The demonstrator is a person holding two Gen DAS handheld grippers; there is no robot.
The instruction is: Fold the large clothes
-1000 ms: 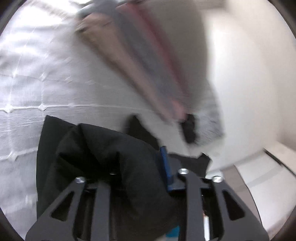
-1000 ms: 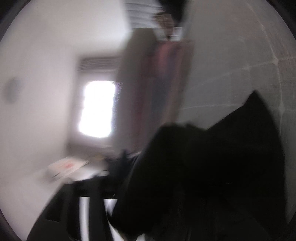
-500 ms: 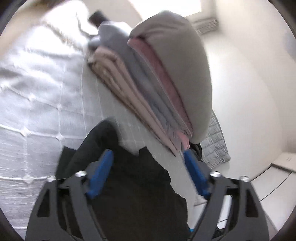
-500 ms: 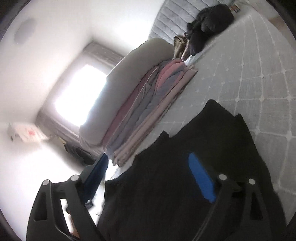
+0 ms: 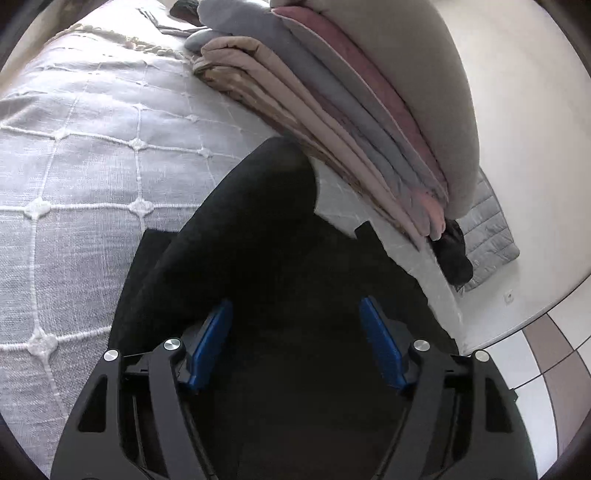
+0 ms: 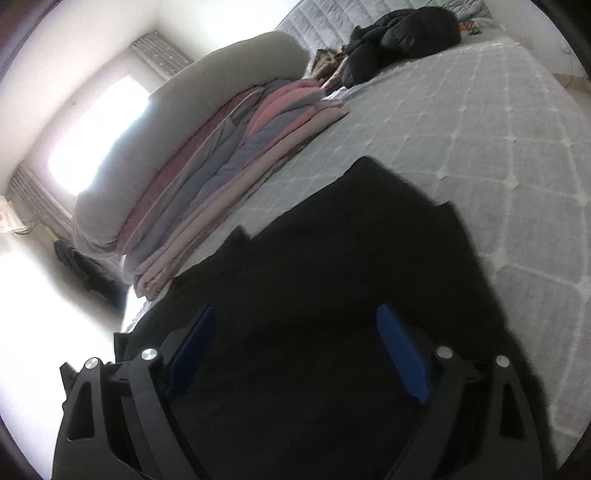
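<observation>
- two grippers in view, one per wrist camera, both above a black garment lying on the bed.
- left gripper: jaws spread wide, blue pads well apart, nothing between them but the dark cloth below – whether the pads touch the cloth cannot be told.
- right gripper: jaws likewise wide, blue pads apart, nothing clamped.
- garment: black, spread over the near part of the bed; in the left view a rounded fold rises toward the far edge, with a flatter layer showing beneath it at the left side. in the right view its outline is angular, with a notch on the far edge.
- bed cover: pale grey-white, stitched in a grid with small knots at the crossings.
- stack of folded bedding – beige, grey-blue and pink layers under a thick grey roll – lies just beyond the garment; its lower edge is near the garment's fold, contact unclear.
- dark puffy jacket heaped at the far end of the bed in the right view.
- bright window behind the stack; tiled floor at right in the left view.
</observation>
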